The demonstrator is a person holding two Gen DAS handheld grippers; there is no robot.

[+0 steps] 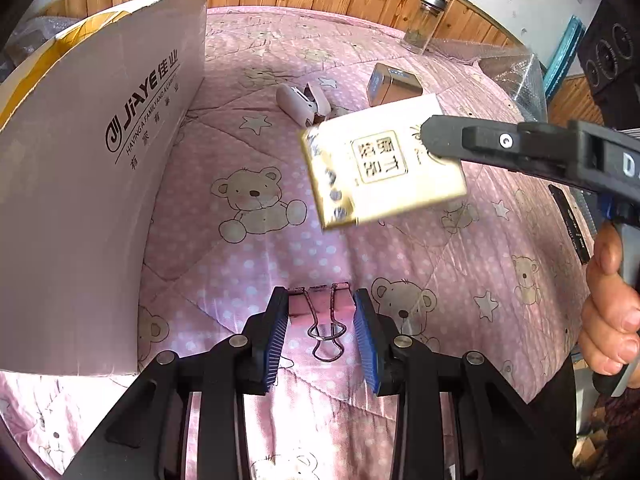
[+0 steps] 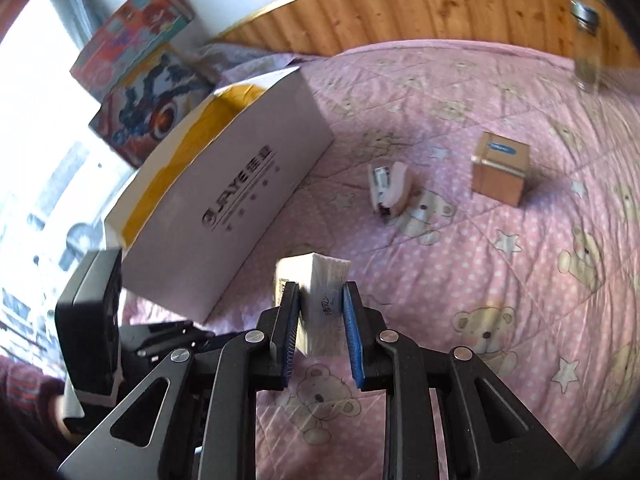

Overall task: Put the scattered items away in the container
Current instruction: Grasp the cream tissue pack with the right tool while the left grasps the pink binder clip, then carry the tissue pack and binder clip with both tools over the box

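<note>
Fingers (image 2: pixel 348 312) clamped on pale packet (image 2: pixel 324 304), tilted above quilt (image 2: pixel 480 248).

A bed (image 1: pixel 280 248) under a pink teddy-bear quilt carries a white cardboard box (image 1: pixel 100 184) at left, a pink binder clip (image 1: pixel 320 312) at lower centre, a pink stapler (image 1: pixel 304 102), a small brown box (image 2: pixel 500 168) and a glass jar (image 1: pixel 426 24) at upper right.

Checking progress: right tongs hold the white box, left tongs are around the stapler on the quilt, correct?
Not quite. The left tongs straddle a binder clip, as the left wrist view shows; the stapler lies farther off. The right tongs do hold the white box.
</note>
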